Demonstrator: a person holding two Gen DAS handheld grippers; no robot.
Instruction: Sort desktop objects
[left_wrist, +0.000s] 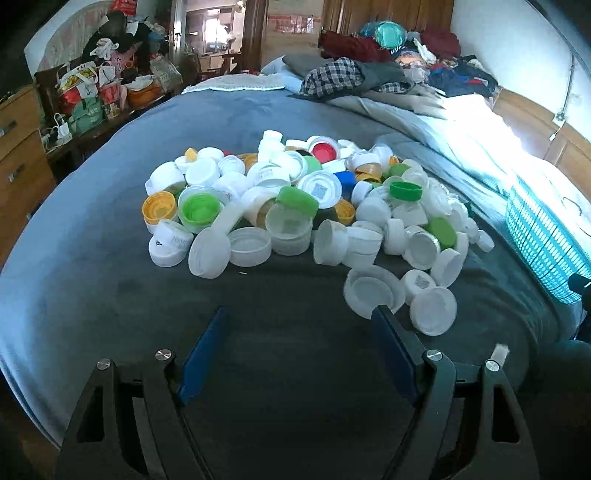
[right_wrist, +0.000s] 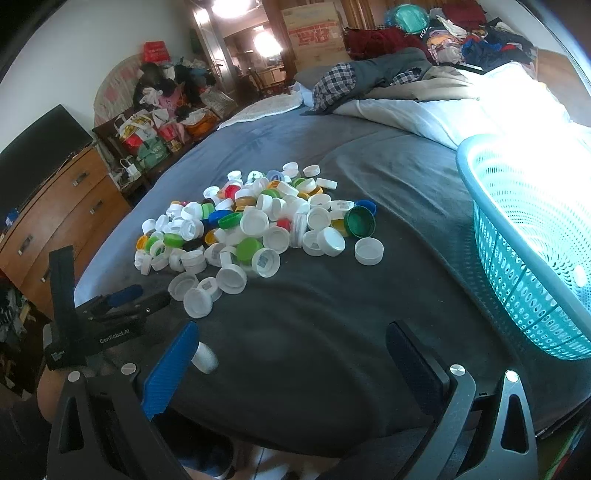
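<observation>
A pile of plastic bottle caps (left_wrist: 295, 206), mostly white with green, yellow, red and blue ones, lies on a dark grey blanket (left_wrist: 110, 288) on a bed. The pile also shows in the right wrist view (right_wrist: 258, 229). My left gripper (left_wrist: 299, 317) is open and empty, just short of the pile's near edge, its right finger beside a white cap (left_wrist: 373, 291). My right gripper (right_wrist: 291, 332) is open and empty, farther back from the pile. A loose white cap (right_wrist: 205, 356) lies by its left finger. The left gripper's body (right_wrist: 110, 317) shows at the left in that view.
A turquoise perforated basket (right_wrist: 532, 258) stands on the bed to the right of the pile; its edge shows in the left wrist view (left_wrist: 543, 236). Folded clothes and bedding (right_wrist: 388, 85) lie at the far end. A wooden dresser (right_wrist: 55, 218) and bags stand left.
</observation>
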